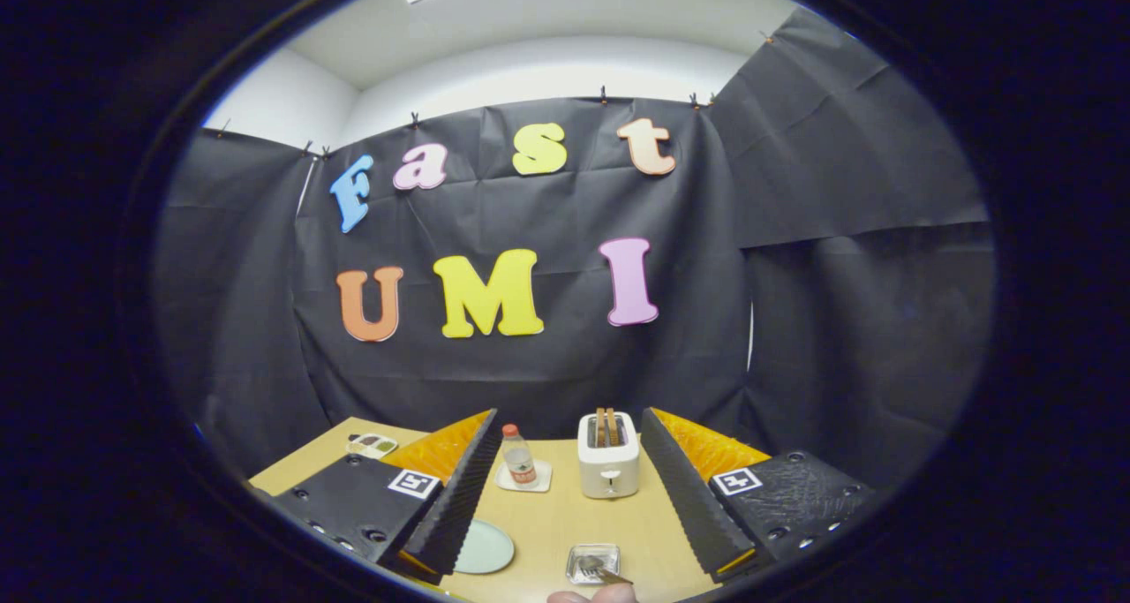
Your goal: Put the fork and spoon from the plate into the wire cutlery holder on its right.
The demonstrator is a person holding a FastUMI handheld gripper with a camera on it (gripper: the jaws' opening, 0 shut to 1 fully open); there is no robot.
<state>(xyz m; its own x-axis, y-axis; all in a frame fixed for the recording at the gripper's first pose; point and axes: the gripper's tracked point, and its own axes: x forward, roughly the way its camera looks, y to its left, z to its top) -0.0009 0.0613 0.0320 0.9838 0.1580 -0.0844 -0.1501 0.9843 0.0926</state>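
— Fingers [565, 488] of the hand-held gripper stand wide apart with nothing between them but bare tabletop; they hover above the light wooden table [547, 523].

— Where are the task's things?

— Between the fingers and close to the camera sits a small shiny square holder [593, 562] with a metal fork [603, 573] lying across it, prongs over the holder. Whether this is the wire cutlery holder I cannot tell for sure; it is small and blurred. I cannot pick out the spoon.

— And the plate?

— A round pale green plate [483, 547] lies just beside the left finger, partly hidden behind it, and left of the shiny holder. What I can see of its surface is bare.

— Anything further off?

— Beyond the fingers, a white two-slot toaster [608, 455] with brown toast standing in its slots is at the far edge of the table. To its left, a clear plastic bottle with a red cap [517, 455] stands upright on a small white square coaster [524, 477]. A small white tray with coloured bits [372, 445] lies at the far left corner.

— Is anyone in view?

— A fingertip [593, 596] of a person shows right next to the fork's handle.
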